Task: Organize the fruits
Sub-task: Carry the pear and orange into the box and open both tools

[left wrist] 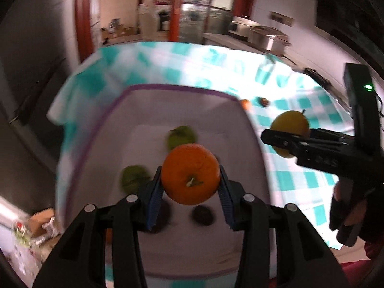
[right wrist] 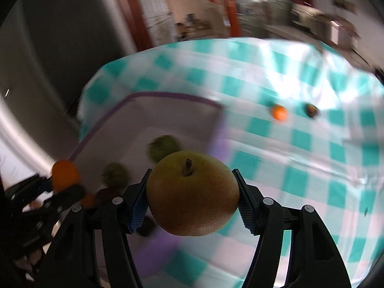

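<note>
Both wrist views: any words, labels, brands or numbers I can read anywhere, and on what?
None can be read.
Right hand-held gripper: faint raised marks on its black body, too blurred to read.
Packets on the floor, left wrist view: print blurred, unreadable.
Orange, pear, bin, tablecloth: no text.

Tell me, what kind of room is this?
Probably a home kitchen or dining room: a table with a checked cloth, metal pots on a counter behind, and fruit like the orange.
</note>
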A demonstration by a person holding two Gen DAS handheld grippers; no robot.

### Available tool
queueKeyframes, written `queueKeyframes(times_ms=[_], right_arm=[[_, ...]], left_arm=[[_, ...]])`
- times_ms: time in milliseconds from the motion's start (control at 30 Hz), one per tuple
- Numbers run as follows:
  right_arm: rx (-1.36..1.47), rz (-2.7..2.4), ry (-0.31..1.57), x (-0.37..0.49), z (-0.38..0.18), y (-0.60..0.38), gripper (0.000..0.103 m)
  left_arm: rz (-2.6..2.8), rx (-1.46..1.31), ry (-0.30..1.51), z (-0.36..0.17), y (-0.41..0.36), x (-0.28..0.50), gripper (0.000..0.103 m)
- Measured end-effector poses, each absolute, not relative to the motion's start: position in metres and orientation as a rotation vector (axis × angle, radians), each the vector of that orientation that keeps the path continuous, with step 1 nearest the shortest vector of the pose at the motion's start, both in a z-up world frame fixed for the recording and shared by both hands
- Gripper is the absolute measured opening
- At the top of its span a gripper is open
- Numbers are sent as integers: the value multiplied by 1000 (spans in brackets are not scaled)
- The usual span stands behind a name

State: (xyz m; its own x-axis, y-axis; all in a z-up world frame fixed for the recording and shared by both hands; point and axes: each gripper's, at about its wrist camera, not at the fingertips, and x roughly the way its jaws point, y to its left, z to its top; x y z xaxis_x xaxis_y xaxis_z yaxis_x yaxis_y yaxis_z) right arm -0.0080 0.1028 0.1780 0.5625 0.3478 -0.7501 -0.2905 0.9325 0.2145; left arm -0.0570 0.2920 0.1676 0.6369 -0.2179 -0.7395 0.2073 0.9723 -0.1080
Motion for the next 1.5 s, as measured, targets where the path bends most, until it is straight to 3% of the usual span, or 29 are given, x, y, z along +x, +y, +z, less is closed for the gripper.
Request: queueKeyframes(times_ms=[267, 900, 1500], right_arm=[[-129, 507, 1007, -13, 159, 178, 63], [-261, 541, 1056, -11, 137, 209, 63], [-439, 529, 1142, -11, 97, 229, 63]], left_arm=[[-153, 14, 905, 145, 336, -71, 43], [-269, 240, 911, 134, 309, -80, 43], [-247, 247, 1021, 111, 326, -68, 44]])
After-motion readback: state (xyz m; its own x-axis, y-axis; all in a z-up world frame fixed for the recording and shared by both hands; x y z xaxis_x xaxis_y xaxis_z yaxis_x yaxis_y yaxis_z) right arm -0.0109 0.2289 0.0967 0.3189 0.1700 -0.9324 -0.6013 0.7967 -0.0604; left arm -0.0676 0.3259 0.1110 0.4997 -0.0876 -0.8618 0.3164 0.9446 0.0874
